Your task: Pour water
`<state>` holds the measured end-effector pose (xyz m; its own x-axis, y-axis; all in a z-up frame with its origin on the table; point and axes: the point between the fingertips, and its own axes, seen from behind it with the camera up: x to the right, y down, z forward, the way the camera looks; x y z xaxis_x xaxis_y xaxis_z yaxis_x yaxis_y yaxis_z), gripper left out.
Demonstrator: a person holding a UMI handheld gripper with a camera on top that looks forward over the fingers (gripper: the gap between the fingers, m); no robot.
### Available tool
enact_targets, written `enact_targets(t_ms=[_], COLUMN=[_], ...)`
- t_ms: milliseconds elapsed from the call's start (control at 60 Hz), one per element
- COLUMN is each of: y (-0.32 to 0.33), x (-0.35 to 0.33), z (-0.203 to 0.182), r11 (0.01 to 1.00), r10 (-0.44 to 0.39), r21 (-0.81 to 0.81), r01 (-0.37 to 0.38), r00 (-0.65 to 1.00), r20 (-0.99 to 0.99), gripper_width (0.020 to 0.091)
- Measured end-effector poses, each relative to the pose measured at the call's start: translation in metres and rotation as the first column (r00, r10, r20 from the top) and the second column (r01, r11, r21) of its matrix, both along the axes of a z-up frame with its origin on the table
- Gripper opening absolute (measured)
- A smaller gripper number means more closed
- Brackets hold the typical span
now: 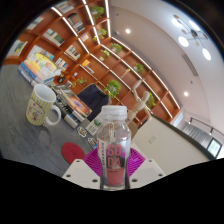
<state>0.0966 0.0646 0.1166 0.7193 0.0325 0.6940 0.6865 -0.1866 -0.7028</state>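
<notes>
Behind everything, wooden shelves (pixel 95 45) with plants fill a bright room, and the view is strongly tilted. On the grey table (pixel 20 135), a mug (pixel 42 104) stands toward its far edge, well apart from the gripper (pixel 115 170). The gripper holds a capped clear bottle (pixel 114 140), both pink pads (pixel 96 160) pressing its lower body. I judge the cap (pixel 115 111) must come off before any pouring. With such a low grip the bottle may pivot or slip when tipped, and water could miss the mug.
</notes>
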Motion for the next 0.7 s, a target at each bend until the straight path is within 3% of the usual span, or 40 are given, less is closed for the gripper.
enact_targets(t_ms=[167, 350, 500, 700], y=[0.028, 0.051, 0.061, 0.063], x=[-0.055, -0.099, -0.127, -0.146], z=[0.017, 0.045, 0.054, 0.052], r11=[0.998, 0.993, 0.986, 0.984], r10=[0.065, 0.085, 0.091, 0.069], r21=[-0.019, -0.012, -0.030, -0.050], r01=[-0.062, -0.119, -0.165, -0.170], r00=[0.906, 0.629, 0.373, 0.107], r20=[0.417, 0.773, 0.923, 0.992], gripper_width=[0.0312, 0.0312, 0.0311, 0.0311])
